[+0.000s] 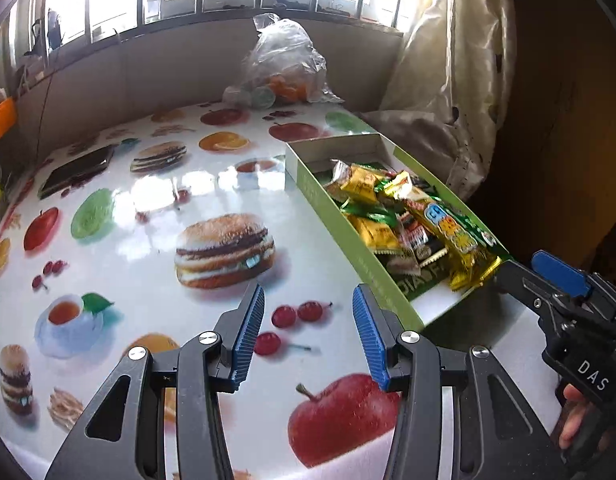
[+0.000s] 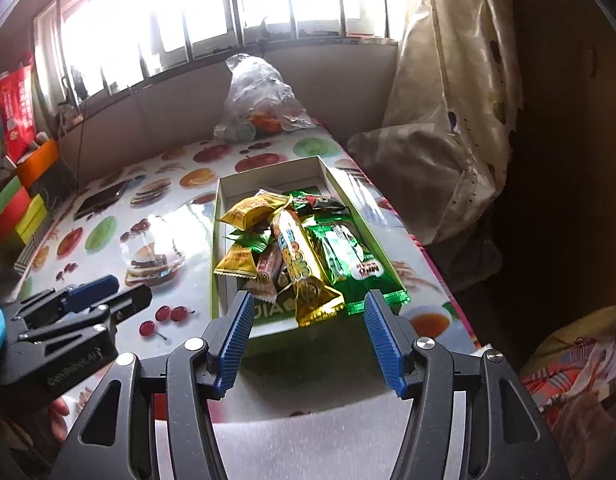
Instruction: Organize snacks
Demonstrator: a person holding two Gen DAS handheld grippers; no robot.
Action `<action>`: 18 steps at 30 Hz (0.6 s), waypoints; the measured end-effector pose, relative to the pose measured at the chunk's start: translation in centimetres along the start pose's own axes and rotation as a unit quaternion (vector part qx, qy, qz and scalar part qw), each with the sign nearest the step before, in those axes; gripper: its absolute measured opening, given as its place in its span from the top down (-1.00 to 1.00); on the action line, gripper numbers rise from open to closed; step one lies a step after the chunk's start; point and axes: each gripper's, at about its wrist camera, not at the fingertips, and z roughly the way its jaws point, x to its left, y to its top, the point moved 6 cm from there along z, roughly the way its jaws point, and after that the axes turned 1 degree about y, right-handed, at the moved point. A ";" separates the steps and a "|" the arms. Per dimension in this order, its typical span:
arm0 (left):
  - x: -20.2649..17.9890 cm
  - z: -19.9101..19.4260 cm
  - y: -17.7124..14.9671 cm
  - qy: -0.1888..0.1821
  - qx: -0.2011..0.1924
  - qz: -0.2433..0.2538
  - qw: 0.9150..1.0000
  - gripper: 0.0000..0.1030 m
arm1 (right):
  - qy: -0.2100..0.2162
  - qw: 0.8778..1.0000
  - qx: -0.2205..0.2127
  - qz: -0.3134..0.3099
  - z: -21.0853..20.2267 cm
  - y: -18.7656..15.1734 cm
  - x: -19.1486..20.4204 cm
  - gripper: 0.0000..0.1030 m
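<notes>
Snacks fill one green-sided box (image 2: 223,216) on the fruit-print table (image 1: 147,208): about three yellow packets (image 2: 251,210), one long yellow bar (image 2: 303,268) and one large green pack (image 2: 360,268) on top (others beneath are too jumbled to count). One clear plastic bag (image 1: 283,60) sits at the table's far end, and one dark phone (image 1: 77,170) lies near the left edge. Left gripper (image 1: 308,334) hangs over bare table beside the box, jaws apart and empty. Right gripper (image 2: 308,338) hovers over the box's near end, jaws parted wider, gripping nothing.
</notes>
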 end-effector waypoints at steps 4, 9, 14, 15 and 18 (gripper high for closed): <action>-0.2 -0.3 -1.0 0.003 0.001 0.005 1.000 0.08 | -0.013 1.000 0.001 -0.006 -0.4 -1.1 0.0 -0.12; -0.7 0.2 -2.8 -0.001 0.019 0.011 1.000 0.08 | -0.022 1.000 0.017 -0.008 -0.2 -3.0 0.0 -0.13; -0.9 1.0 -4.3 0.000 0.038 0.012 0.999 0.08 | -0.026 0.999 0.040 -0.002 0.6 -4.8 -0.2 -0.13; -0.9 1.0 -4.4 0.001 0.037 0.012 0.999 0.08 | -0.030 0.999 0.042 0.000 0.8 -5.1 -0.4 -0.13; -1.2 1.4 -4.7 0.004 0.043 0.018 0.999 0.08 | -0.036 0.998 0.056 0.002 1.4 -5.8 -0.7 -0.14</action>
